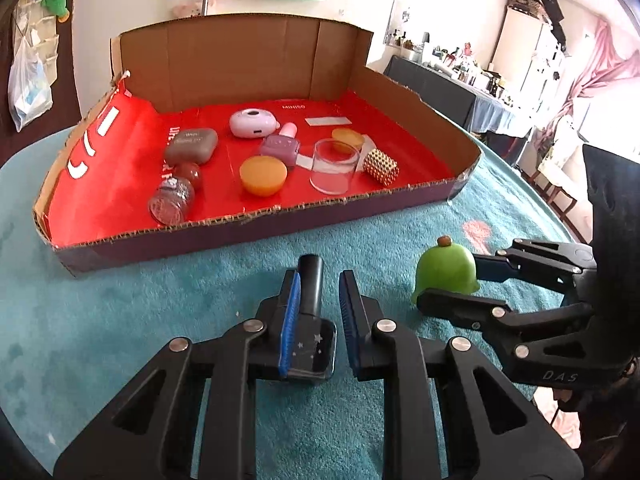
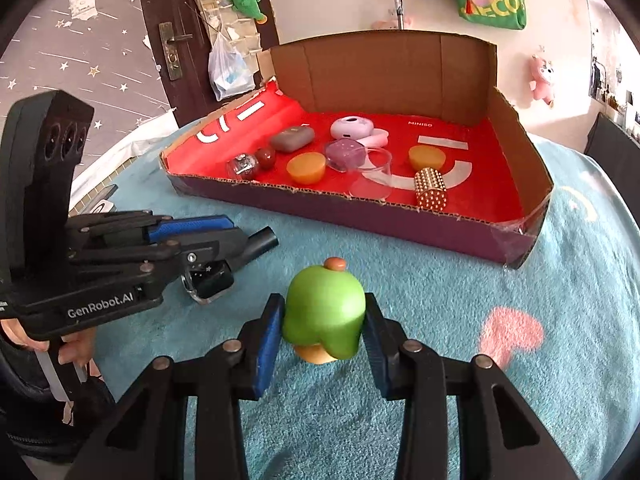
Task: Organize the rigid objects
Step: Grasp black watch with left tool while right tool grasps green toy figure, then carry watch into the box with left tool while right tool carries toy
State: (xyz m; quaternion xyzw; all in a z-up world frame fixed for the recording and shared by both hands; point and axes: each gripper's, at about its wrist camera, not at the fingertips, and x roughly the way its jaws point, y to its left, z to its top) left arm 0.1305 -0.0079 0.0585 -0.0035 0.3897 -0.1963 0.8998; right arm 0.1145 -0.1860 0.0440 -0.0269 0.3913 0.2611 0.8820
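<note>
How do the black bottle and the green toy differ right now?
The black bottle is dark, with a narrow neck; the green toy is bright and dome-shaped. The bottle lies flat in the left gripper; the toy stands upright in the right gripper. Both sit on the teal cloth, outside the box.

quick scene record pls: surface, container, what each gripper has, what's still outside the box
surface: teal fuzzy cloth
container: cardboard box, red lining, open top
left gripper: shut on black nail polish bottle, bottle lying on the cloth
right gripper: shut on green toy
outside box: only those two items
in box: clear cup, gold bead block, orange puck, purple bottle, others
</note>
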